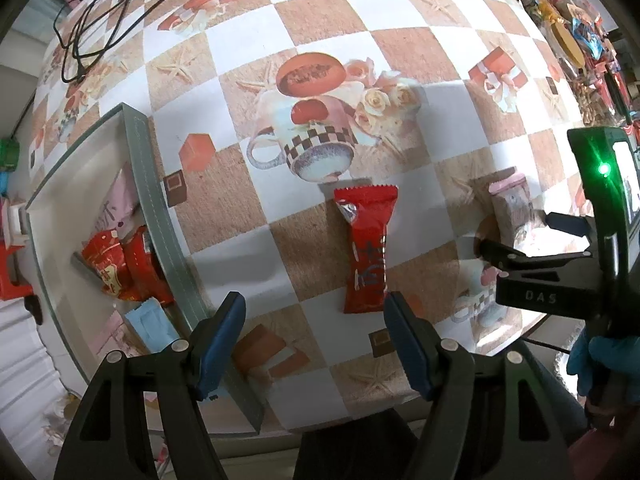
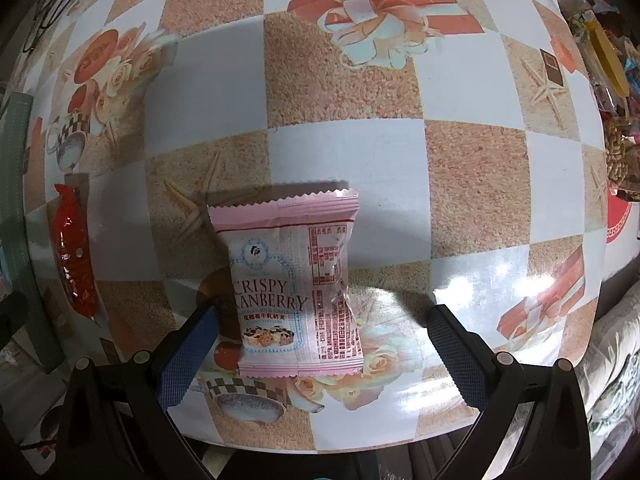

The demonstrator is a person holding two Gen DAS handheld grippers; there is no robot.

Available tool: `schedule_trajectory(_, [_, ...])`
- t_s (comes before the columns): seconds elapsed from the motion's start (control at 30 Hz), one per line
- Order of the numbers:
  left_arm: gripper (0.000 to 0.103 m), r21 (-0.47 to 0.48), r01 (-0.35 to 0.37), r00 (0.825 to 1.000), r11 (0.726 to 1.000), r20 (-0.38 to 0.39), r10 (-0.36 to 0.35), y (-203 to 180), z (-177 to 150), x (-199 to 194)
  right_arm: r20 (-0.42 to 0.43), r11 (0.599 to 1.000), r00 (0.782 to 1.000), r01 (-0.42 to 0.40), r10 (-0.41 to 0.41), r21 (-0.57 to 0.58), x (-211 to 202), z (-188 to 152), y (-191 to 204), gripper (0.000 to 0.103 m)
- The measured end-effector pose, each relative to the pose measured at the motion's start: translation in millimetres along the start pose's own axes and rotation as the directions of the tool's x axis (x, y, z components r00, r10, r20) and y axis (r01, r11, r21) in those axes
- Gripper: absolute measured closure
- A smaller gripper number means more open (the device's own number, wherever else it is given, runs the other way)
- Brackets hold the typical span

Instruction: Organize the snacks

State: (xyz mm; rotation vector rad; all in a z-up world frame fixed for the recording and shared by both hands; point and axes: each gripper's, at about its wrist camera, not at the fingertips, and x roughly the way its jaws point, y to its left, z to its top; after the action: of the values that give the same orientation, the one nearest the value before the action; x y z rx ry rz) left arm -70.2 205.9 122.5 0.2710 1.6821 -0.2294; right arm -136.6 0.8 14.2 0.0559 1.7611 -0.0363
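a table [image 1: 400,16] covered in a glossy checkered cloth of white and sandy brown squares, printed with cups, roses, starfish and gift boxes, fills both views. at its left edge sits a white tray with a grey-green rim [image 1: 152,184]; inside it lie several wrapped snacks, among them red packets [image 1: 120,268], a pale pink one and a light blue one. along the far right edge of the table a jumble of assorted packaged snacks [image 1: 580,40] is piled, too small to tell apart. a black cable [image 1: 88,28] lies coiled at the far left corner.

the left gripper [image 1: 314,312] points down over the cloth with its blue-padded fingers spread wide and nothing between them; a long red snack packet [image 1: 366,248] lies flat on the table just ahead, its lower right corner close beside the right finger, whether touching cannot be told.

the right gripper [image 2: 322,328], held by a hand in a blue glove [image 1: 600,364], is also spread wide. a pink and white snack packet marked crispy cranberry [image 2: 292,284] lies flat on the cloth between its fingers, with a clear gap to the right pad [image 2: 452,356]; the left pad sits close to the packet's edge, not visibly pressing
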Motion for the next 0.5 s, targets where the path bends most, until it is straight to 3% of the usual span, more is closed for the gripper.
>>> schedule_trajectory(0.5, [0.028,-0.001,0.0,1.0,1.0,0.003,0.0,-1.8,-2.9,1.2,0.041,1.0,0.999,0.002,-0.001,-0.006,-1.0,-2.9,0.3,0.0])
